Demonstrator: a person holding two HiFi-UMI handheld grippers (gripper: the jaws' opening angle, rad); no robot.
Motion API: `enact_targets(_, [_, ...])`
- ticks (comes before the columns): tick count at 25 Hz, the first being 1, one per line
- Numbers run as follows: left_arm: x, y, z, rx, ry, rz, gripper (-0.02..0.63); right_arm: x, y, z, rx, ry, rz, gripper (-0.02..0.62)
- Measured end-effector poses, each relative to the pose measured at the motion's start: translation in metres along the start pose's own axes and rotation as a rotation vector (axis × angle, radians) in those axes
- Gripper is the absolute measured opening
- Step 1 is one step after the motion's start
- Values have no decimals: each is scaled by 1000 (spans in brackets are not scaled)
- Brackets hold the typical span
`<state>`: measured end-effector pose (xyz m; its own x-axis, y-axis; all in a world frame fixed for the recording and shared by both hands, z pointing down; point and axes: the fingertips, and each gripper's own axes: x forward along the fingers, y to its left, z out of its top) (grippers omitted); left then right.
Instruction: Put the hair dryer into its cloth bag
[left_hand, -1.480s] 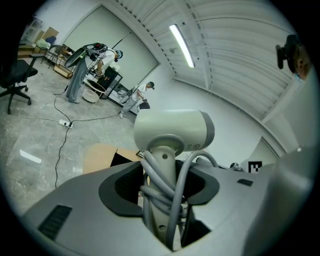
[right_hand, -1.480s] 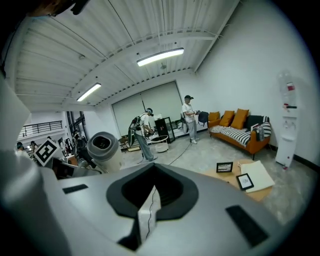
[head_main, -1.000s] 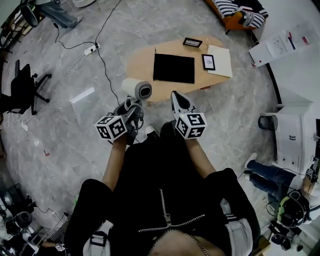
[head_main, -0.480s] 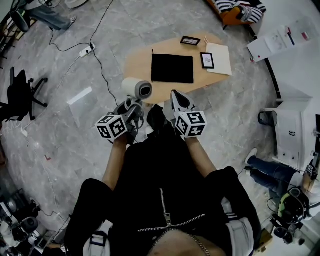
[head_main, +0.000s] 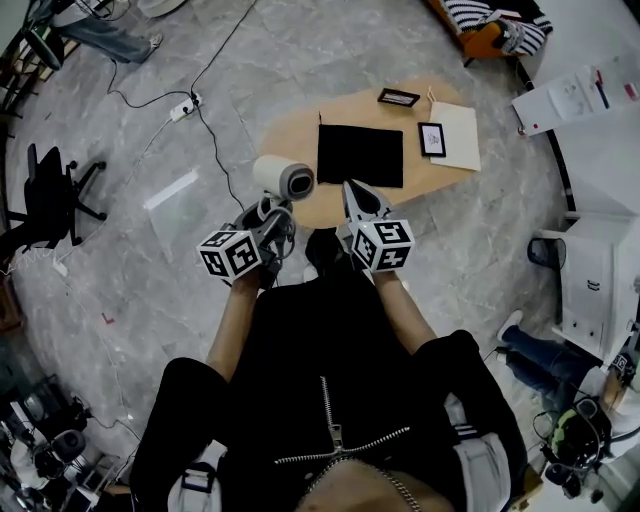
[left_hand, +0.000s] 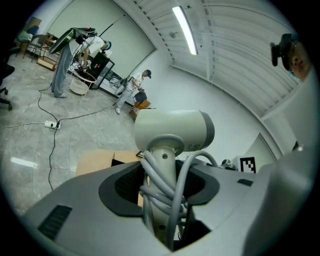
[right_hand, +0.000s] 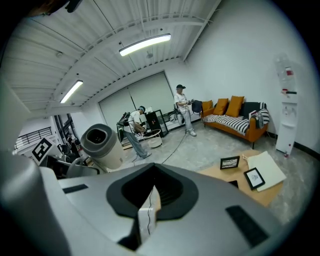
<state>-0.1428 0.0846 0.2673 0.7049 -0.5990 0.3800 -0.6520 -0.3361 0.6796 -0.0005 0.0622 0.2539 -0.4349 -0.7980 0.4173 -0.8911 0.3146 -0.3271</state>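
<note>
My left gripper (head_main: 271, 216) is shut on the handle of a cream hair dryer (head_main: 283, 178), whose grey cord is wound round the handle. In the left gripper view the dryer (left_hand: 172, 130) stands upright between the jaws, with its barrel above them. My right gripper (head_main: 358, 200) is shut with nothing in it; its pads meet in the right gripper view (right_hand: 147, 200). There the dryer (right_hand: 102, 145) shows to the left. A flat cream cloth bag (head_main: 455, 135) lies on the right end of a low wooden table (head_main: 290, 130) ahead of both grippers.
A black mat (head_main: 360, 155) and two small framed pictures (head_main: 398, 97) (head_main: 432, 138) lie on the table. A power strip and cables (head_main: 182, 108) run over the grey floor to the left. An orange sofa (right_hand: 235, 120) and people stand farther off.
Both grippers have moved forward toward the table as the person walks. The dryer stays in the left gripper, and the right gripper stays shut.
</note>
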Motion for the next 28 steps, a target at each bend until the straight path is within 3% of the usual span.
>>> enact_targets(7, [28, 18, 37, -24, -2, 17, 209, 45, -20, 23, 25, 20, 8, 9])
enact_targets(14, [51, 42, 62, -53, 15, 48, 209, 96, -59, 5, 71, 135, -35, 15])
enact_targets(22, [70, 58, 94, -83, -22, 55, 209, 143, -65, 0, 75, 207, 11, 127])
enact_targets(24, [77, 66, 101, -77, -9, 46, 209, 152, -63, 1, 73, 222, 23, 116])
enact_targets(28, [95, 80, 115, -39, 40, -9, 209, 169, -63, 0, 34, 253, 17, 11])
